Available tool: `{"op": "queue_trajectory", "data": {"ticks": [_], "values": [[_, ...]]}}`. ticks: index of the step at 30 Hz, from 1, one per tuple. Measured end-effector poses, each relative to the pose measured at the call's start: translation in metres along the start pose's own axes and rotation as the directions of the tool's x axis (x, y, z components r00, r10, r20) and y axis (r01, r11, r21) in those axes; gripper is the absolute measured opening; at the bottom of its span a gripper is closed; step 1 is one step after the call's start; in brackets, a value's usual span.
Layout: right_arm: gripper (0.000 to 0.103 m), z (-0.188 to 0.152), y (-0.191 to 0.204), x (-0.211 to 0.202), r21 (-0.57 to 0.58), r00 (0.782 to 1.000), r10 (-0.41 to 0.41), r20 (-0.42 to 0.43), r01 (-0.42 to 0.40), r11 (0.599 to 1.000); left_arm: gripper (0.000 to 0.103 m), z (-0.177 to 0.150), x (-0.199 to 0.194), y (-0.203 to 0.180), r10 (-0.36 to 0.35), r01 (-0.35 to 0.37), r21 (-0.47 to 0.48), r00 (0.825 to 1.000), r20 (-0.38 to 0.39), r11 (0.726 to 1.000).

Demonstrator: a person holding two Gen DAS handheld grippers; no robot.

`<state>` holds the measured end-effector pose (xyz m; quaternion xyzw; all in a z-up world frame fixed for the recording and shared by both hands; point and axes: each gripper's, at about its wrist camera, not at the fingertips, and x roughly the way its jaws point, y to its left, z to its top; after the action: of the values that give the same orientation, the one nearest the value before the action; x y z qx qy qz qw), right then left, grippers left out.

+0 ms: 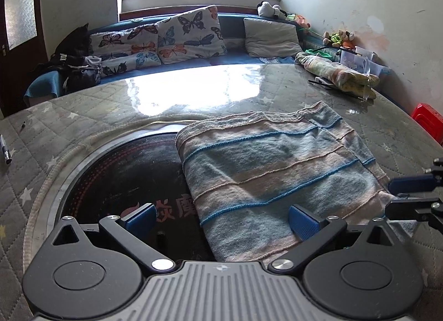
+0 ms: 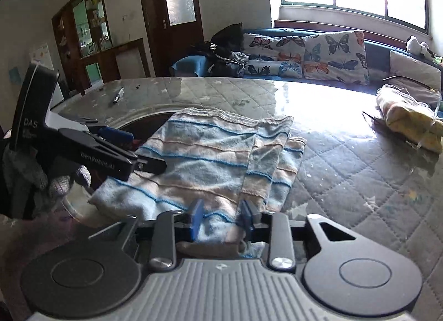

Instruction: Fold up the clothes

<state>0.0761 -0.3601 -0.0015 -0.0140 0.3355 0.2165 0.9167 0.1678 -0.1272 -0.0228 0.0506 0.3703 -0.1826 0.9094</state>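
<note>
A folded towel [image 1: 263, 168] with blue and beige stripes lies on the table, partly over a round black inset. In the left wrist view my left gripper [image 1: 221, 220] is open wide just above the towel's near left part, one blue pad over the inset and one over the cloth. My right gripper [image 2: 222, 219] holds its fingers close together, with the towel's [image 2: 210, 160] near edge bunched between them. From the right wrist view, a gloved hand holds the left gripper [image 2: 135, 149] over the towel's left edge. The right gripper [image 1: 409, 195] shows at the towel's right corner.
The table [image 1: 83, 105] has a grey quilted cover under glossy glass, with a round black cooktop [image 1: 124, 182] set in it. A pen [image 1: 5, 152] lies far left, a folded yellowish cloth [image 1: 340, 74] far right. A red stool [image 1: 429, 121] and a sofa with butterfly cushions [image 1: 188, 33] stand beyond.
</note>
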Motion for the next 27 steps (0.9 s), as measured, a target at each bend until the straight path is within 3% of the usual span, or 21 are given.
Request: {"op": "queue_trajectory", "data": {"ticks": [16,19,27], "values": [[0.044,0.003,-0.002,0.011,0.016,0.999,0.029,0.027,-0.03,0.999,0.103,0.001,-0.001,0.0,0.017,-0.017,-0.005,1.0,-0.012,1.0],[0.053,0.008,0.003,0.007,-0.006,0.998,0.045,0.049,-0.045,0.999,0.103,0.003,-0.002,-0.001,0.029,-0.029,-0.003,1.0,-0.012,1.0],[0.06,0.006,0.011,0.022,-0.042,0.998,0.069,0.008,-0.069,0.997,0.103,0.005,-0.006,-0.006,0.054,-0.054,0.008,0.998,-0.013,0.999]]}}
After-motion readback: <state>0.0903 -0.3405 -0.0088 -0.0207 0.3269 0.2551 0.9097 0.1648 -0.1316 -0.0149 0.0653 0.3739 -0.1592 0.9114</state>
